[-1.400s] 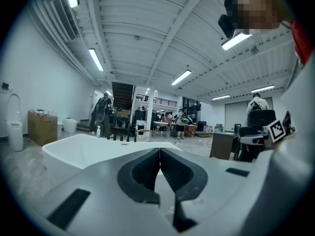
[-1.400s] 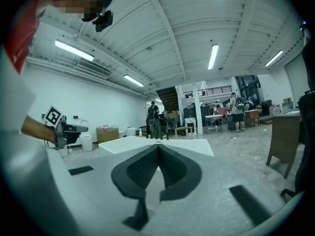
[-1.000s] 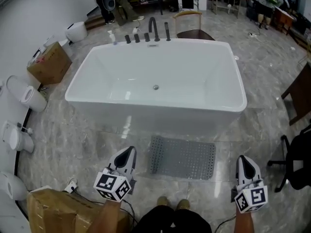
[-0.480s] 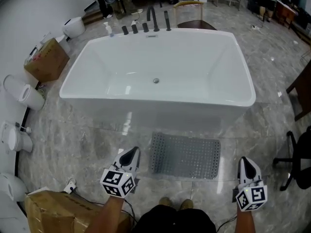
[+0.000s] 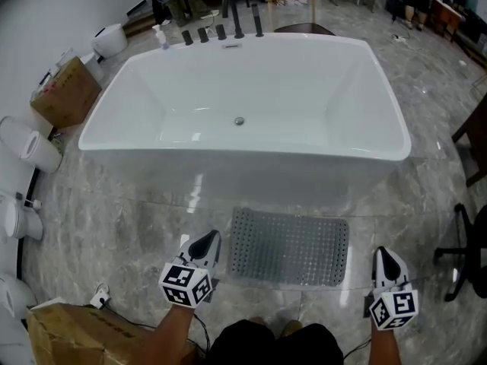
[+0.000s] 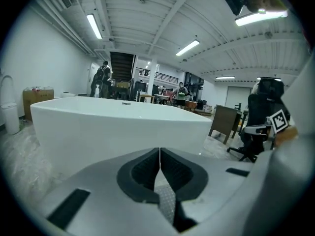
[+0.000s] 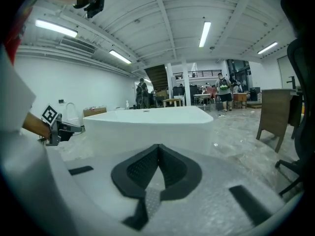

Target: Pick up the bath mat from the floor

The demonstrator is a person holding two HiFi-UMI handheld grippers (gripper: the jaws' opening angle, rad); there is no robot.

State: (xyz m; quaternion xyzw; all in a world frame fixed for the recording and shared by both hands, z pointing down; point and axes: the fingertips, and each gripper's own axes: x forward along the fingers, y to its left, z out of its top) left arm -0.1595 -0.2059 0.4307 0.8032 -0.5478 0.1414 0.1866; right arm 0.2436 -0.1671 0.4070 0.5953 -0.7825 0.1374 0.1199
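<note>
A grey perforated bath mat (image 5: 289, 247) lies flat on the marble floor just in front of the white bathtub (image 5: 243, 97). My left gripper (image 5: 206, 243) hovers beside the mat's left edge, its jaws shut and empty. On the far side, my right gripper (image 5: 386, 258) hangs right of the mat's right edge, also shut with nothing held. In the left gripper view the jaws (image 6: 160, 154) meet, facing the tub wall (image 6: 118, 127). The right gripper view shows its jaws (image 7: 158, 151) closed too, with the tub (image 7: 147, 127) ahead.
Cardboard boxes sit at the lower left (image 5: 76, 333) and upper left (image 5: 65, 90). White toilets (image 5: 23, 150) line the left wall. Black taps (image 5: 228, 25) stand at the tub's far rim. A black office chair (image 5: 468, 249) and a brown cabinet (image 5: 475, 139) stand right.
The view has crept forward and tipped down: the tub and mat loom larger. Both grippers keep their places beside the mat, still shut.
</note>
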